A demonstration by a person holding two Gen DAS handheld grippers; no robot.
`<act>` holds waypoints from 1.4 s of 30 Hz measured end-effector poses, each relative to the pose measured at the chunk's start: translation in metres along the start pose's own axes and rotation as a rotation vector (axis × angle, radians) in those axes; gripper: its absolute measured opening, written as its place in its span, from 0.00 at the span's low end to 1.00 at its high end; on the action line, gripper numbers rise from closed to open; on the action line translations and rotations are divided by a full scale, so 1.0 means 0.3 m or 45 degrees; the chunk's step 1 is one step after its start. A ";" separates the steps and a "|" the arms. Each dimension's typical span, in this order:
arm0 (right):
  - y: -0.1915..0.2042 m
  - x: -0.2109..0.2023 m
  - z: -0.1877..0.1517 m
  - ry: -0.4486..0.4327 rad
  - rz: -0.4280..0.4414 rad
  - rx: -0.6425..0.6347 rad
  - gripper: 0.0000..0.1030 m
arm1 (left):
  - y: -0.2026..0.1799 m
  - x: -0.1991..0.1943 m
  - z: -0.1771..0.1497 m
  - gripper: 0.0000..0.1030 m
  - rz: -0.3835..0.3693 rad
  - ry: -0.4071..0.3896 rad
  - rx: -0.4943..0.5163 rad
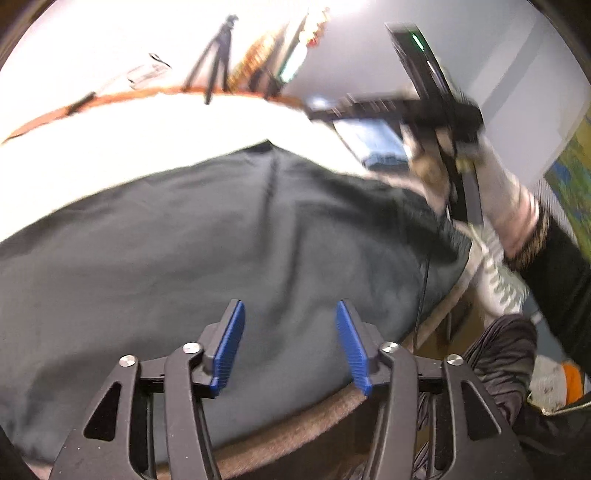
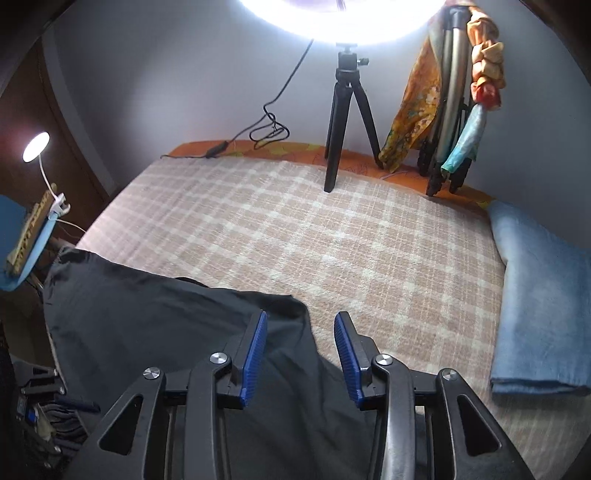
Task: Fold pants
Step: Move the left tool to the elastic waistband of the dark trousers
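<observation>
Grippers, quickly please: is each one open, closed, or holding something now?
Left gripper: open, nothing held, above the dark pants.
Right gripper: open, nothing held.

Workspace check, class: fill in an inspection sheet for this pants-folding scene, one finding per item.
Surface: beige checked blanket over an orange patterned sheet.
Job's things: dark grey pants lying flat, released.
Clutter: folded light blue cloth at the right edge.
Grippers: left gripper open above the pants; right gripper open, nothing between its pads.
Cables: black cable looped by the wall.
Surroundings: small black tripod, bright ring light, small clip lamp.
</observation>
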State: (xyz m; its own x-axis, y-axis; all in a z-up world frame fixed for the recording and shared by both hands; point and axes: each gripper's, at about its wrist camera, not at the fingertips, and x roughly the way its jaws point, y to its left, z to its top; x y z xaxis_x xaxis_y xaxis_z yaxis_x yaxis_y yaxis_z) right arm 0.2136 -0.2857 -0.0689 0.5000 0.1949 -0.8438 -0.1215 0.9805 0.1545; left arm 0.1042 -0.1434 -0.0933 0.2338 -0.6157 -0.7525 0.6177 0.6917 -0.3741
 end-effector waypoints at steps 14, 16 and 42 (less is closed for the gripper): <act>0.222 -0.136 -0.153 -0.120 0.077 -0.015 0.56 | 0.384 -0.298 -0.093 0.51 0.162 -0.265 -0.476; 0.247 -0.129 -0.174 -0.122 0.084 -0.022 0.58 | 0.441 -0.344 -0.115 0.51 0.196 -0.304 -0.527; 0.259 0.039 -0.328 -0.099 0.159 0.024 0.68 | 1.115 -0.645 -0.526 0.52 0.513 -0.464 -1.369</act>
State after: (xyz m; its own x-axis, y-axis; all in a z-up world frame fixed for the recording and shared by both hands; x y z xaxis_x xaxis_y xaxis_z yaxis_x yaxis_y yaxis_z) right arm 0.1257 -0.2097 -0.1174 0.5468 0.3162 -0.7753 -0.1714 0.9486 0.2659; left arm 0.1471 0.2665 -0.1582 0.5714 -0.2341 -0.7866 -0.4491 0.7130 -0.5384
